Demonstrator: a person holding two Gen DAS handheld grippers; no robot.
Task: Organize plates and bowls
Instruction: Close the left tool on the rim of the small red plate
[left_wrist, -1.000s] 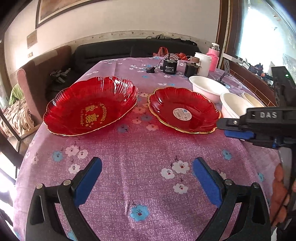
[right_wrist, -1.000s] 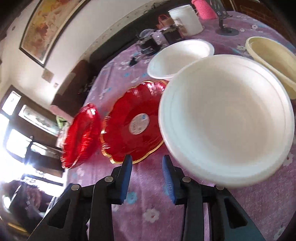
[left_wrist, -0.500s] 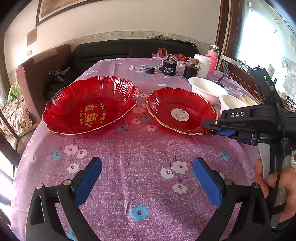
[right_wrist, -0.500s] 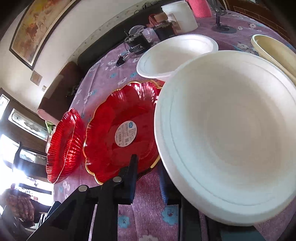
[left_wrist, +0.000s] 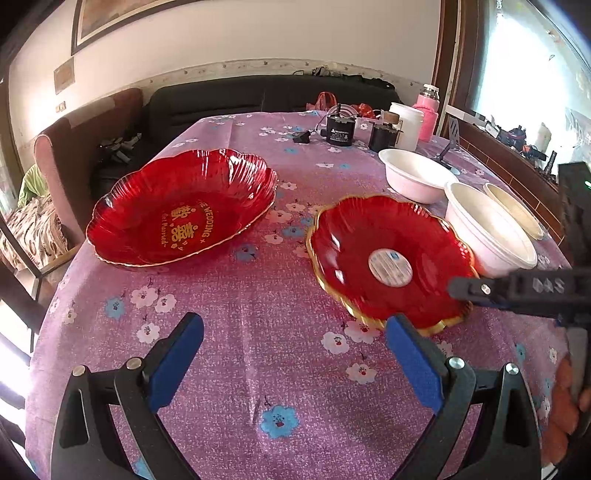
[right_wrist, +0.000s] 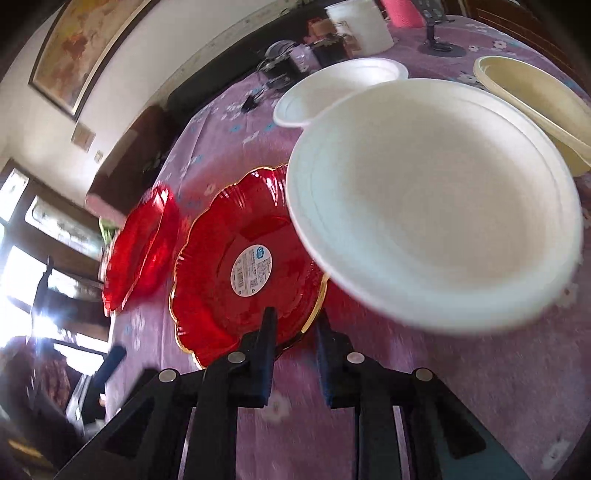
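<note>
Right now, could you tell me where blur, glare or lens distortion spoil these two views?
Left wrist view: the smaller red plate and the right gripper at its rim are motion-smeared; the window is blown out. Right wrist view: the near rim of the white bowl blurs, glare floods the lower left, and the fisheye curves the table.

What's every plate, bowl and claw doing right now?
Left claw: open, holding nothing.
Right claw: just been closing, now pinching the sticker plate's rim.
Sticker plate: held by its gold rim.
Wedding plate: resting on the table, untouched.
Near white bowl: upright, empty.
Far white bowl: upright, empty.
Cream bowl: upright, empty.
</note>
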